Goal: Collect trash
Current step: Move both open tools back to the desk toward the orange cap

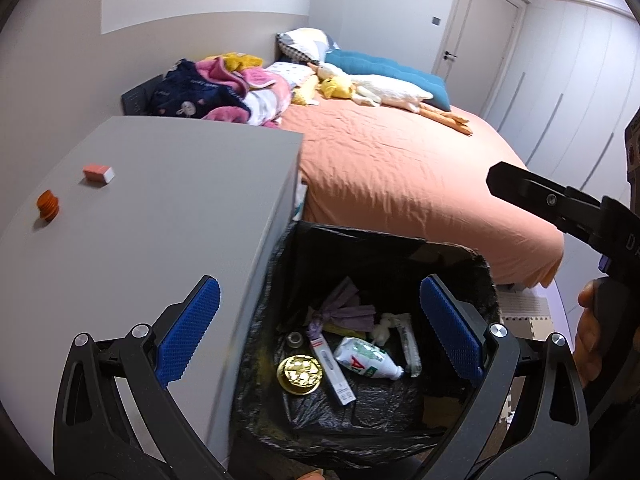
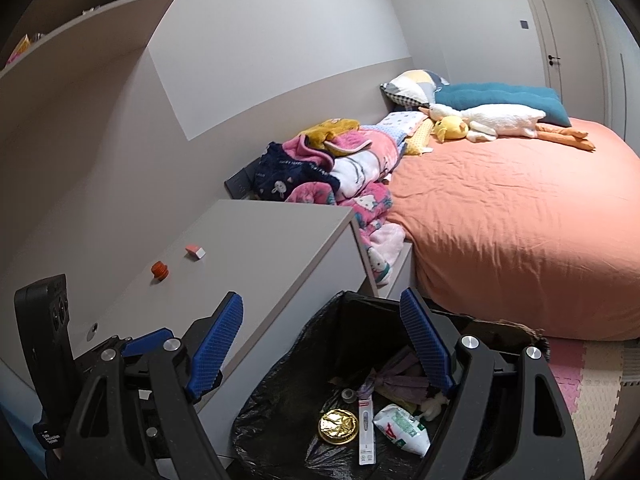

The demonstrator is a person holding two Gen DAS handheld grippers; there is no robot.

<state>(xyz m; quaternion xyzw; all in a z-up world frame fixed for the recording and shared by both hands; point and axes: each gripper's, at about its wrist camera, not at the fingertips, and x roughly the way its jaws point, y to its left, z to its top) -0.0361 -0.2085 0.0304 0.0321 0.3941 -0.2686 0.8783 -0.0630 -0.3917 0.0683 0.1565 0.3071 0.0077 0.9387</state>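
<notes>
A bin lined with a black bag stands between the grey nightstand and the bed. In it lie a gold foil lid, a white squeezed bottle, a white test strip box and purple wrapping. My left gripper is open and empty above the bin. My right gripper is open and empty above the bin too. An orange cap and a pink-white eraser lie on the nightstand.
The grey nightstand is left of the bin. The bed with an orange sheet holds piled blankets, pillows and plush toys. Foam floor mats lie at the right. Shelves hang at upper left.
</notes>
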